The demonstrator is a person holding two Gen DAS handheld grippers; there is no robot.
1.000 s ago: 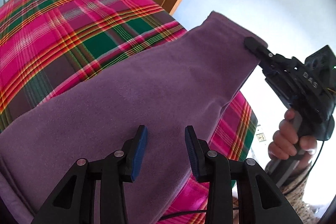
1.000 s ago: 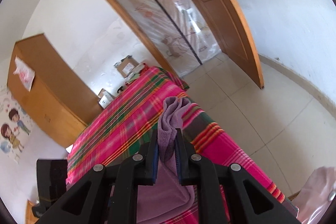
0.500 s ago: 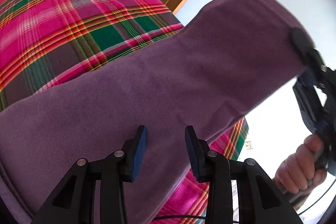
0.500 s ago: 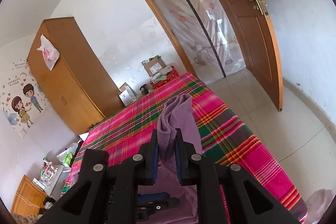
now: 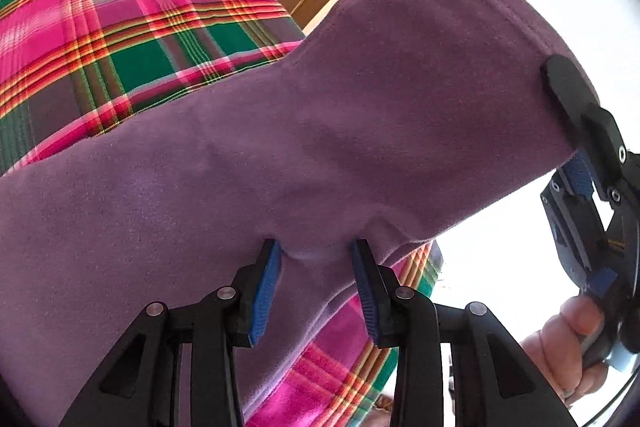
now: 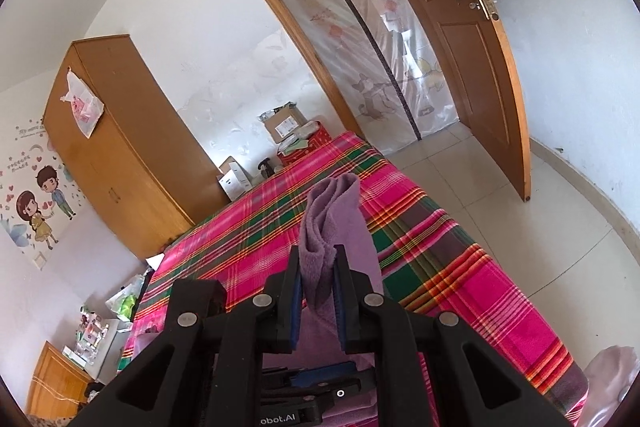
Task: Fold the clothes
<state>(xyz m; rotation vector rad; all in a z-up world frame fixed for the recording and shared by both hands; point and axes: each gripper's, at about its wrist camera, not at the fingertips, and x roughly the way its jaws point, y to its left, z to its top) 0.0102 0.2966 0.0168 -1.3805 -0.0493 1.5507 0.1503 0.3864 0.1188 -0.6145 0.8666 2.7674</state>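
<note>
A purple fleece garment (image 5: 360, 115) hangs stretched in the air above a bed covered in a bright pink-and-green plaid bedspread (image 5: 132, 39), one end lifted high, the rest trailing down toward the covers. The right gripper (image 6: 316, 283), held in a person's hand (image 5: 568, 343), has its jaws drawn narrow and clamped on a bunched fold at the garment's raised end. The left gripper (image 5: 316, 259) has its jaws about halfway apart, the tips of its blue pads (image 5: 266, 287) touching the lower edge of the cloth with a small hump of fleece between them; they do not look to be squeezing it yet.

The fold appears to be at the stage of securing a second hold. The main risk, judging from the scene, is that the left jaws close on only a shallow pinch of the thick fleece, so the edge slips free and the cloth swings from the right grip alone. The right grip holds a wad rather than a flat corner, which could leave the fold crooked. The slack lower part could also drag and wrinkle on the bedspread, or slide off the bed's near edge toward the tiled floor (image 6: 532, 211).
</note>
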